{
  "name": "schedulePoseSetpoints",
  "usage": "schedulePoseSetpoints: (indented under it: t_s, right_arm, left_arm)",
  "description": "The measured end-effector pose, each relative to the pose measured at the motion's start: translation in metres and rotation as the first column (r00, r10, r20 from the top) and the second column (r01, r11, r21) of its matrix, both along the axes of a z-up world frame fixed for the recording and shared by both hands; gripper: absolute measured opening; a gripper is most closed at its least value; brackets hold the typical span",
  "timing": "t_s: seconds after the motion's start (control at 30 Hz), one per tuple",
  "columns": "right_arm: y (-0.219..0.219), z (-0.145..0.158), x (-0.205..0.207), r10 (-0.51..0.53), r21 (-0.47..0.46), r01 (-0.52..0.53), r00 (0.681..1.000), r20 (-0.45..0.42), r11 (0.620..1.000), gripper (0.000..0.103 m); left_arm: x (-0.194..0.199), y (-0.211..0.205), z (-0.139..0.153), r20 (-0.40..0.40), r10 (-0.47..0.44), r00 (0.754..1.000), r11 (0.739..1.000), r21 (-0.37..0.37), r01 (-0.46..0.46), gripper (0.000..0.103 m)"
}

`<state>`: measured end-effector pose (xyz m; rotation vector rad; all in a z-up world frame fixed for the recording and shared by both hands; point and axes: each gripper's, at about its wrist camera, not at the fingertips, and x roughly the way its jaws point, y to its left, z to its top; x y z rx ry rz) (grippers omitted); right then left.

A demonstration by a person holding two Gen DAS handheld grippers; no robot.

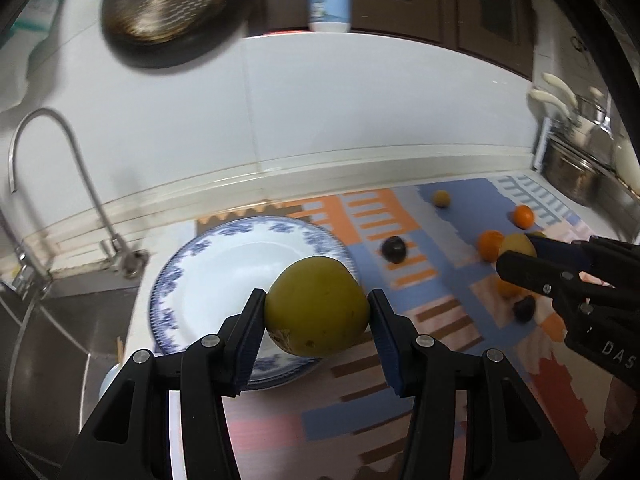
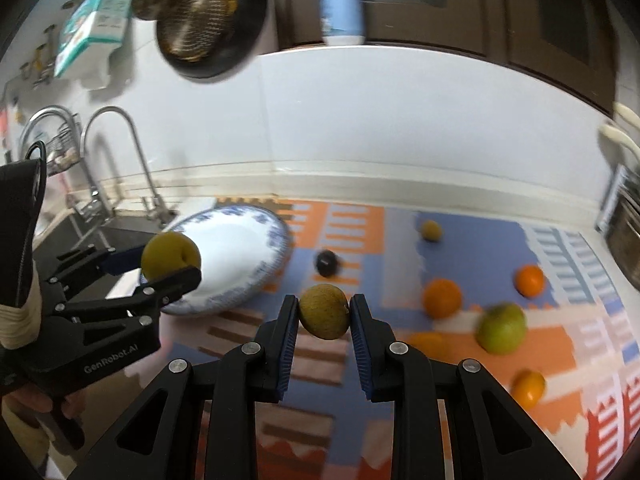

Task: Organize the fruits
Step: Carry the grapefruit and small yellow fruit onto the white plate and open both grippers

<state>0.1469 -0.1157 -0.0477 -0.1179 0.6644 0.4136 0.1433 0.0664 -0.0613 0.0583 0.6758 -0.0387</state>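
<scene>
My left gripper (image 1: 317,312) is shut on a large yellow-green fruit (image 1: 317,306) and holds it over the near rim of a blue-patterned white plate (image 1: 224,268). In the right wrist view the left gripper (image 2: 168,268) shows at the left with that fruit (image 2: 170,254) above the plate (image 2: 240,248). My right gripper (image 2: 324,312) is shut on a small yellow-brown fruit (image 2: 324,311), held above the patterned mat (image 2: 360,240). In the left wrist view the right gripper (image 1: 516,258) shows at the right with its fruit (image 1: 516,245).
Loose fruits lie on the mat: oranges (image 2: 442,298) (image 2: 529,280) (image 2: 528,389), a green apple (image 2: 501,328), a dark plum (image 2: 326,263), a small yellow fruit (image 2: 431,230). A sink (image 1: 60,340) with a tap (image 1: 60,168) lies left. The backsplash wall (image 1: 360,112) runs behind.
</scene>
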Motion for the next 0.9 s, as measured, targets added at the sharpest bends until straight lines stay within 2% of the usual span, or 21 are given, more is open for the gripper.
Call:
schedulePoseSetpoints:
  t_s: [0.37,0.57,0.9]
  right_arm:
    - [0.059,-0.002,0.031,0.16,0.055,-0.159,0.987,-0.027,0.986,0.028]
    - [0.083,-0.02,0.053,0.202,0.074,-0.196,0.975,-0.097,0.978,0.028]
    - [0.111,-0.058,0.079,0.227,0.026,-0.226,0.955,-0.194,0.974,0.028]
  left_arm:
    - [0.012,0.047,-0.013,-0.033,0.11,0.993,0.994,0.01,-0.11,0.05]
    - [0.025,0.062,-0.025,-0.066,0.134,0.989,0.991,0.005,-0.134,0.05]
    - [0.04,0.073,-0.045,-0.119,0.143,0.983,0.99,0.014,-0.143,0.05]
